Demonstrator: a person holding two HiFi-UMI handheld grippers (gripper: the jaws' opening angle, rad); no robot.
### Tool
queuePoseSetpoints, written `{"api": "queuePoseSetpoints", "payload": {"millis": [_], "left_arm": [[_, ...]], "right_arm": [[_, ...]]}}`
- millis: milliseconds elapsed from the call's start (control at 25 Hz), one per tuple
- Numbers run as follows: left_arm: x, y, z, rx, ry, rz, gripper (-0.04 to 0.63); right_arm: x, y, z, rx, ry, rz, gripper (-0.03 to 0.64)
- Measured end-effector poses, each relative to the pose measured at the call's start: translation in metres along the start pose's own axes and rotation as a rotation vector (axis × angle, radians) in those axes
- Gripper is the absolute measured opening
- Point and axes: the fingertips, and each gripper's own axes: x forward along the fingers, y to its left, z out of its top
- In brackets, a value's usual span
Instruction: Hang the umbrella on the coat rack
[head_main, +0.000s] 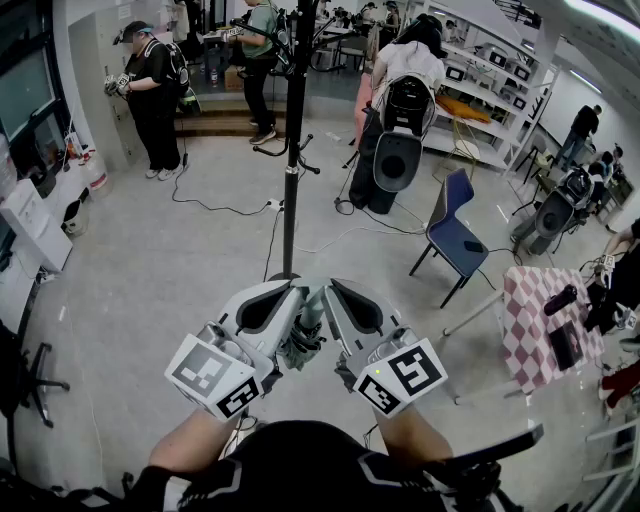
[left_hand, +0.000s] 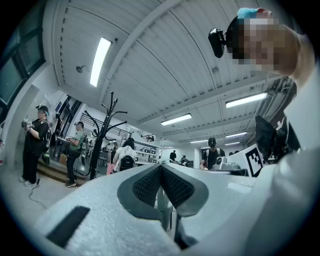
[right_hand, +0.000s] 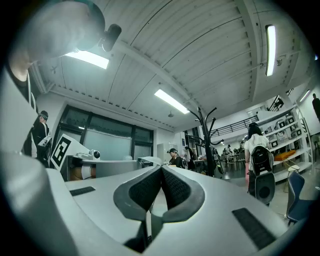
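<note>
Head view: rack (head_main: 294, 120) stands dead ahead on bare floor (head_main: 150, 290), with its base just past the gripper tips. There is open floor to the left of the pole. A cable (head_main: 215, 207) trails across the floor towards the base. A blue chair (head_main: 455, 238) and a checkered table (head_main: 525, 315) sit to the right, well apart from the rack. People stand further back, none beside the pole.

Both forearms reach forward from the bottom edge. Left gripper (head_main: 285, 297) and right gripper (head_main: 337, 295) are side by side, tips angled in towards each other, marker cubes nearest the camera. The grey-green folded umbrella (head_main: 303, 342) sits bunched between them, touching both and off the floor.

Left gripper view: left gripper (left_hand: 160, 166) points up at the ceiling. Fingers (left_hand: 145, 186) are closed, pads meeting at the tip. A thin pale strip of umbrella (left_hand: 163, 207) is pinched in the gap below. Rack (left_hand: 102, 142) is left of centre, well off. The right gripper's cube (left_hand: 253, 160) is close on the right.

Right gripper view: right gripper (right_hand: 161, 169) is also tilted up. Fingers (right_hand: 176, 189) are closed, tips touching, with a pale sliver of umbrella (right_hand: 148, 223) held between them. Rack (right_hand: 206, 137) is right of centre, hooks clear against the ceiling. The chair (right_hand: 296, 192) is at the far right edge. The left gripper's cube (right_hand: 63, 148) is on the left.
</note>
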Motion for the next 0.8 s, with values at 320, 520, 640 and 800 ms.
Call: {"api": "queuePoseSetpoints", "payload": {"millis": [320,520,640,800], "left_arm": [[-0.003,0.002,0.000,-0.011,-0.007,-0.001,0.011],[-0.005,-0.002,0.003,0.003,-0.022,-0.010,0.011],[-0.006,-0.002,0.008,0.019,-0.029,-0.024,0.011],[-0.009,0.004,0.013,0.015,-0.035,-0.032,0.009]], "right_arm": [[0.003,0.003,-0.004,0.000,0.006,0.004,0.009],[0.001,0.008,-0.002,0.003,-0.002,0.010,0.009],[0.003,0.012,0.000,-0.003,-0.008,0.015,0.009],[0.010,0.023,0.001,-0.027,0.000,0.042,0.009]]}}
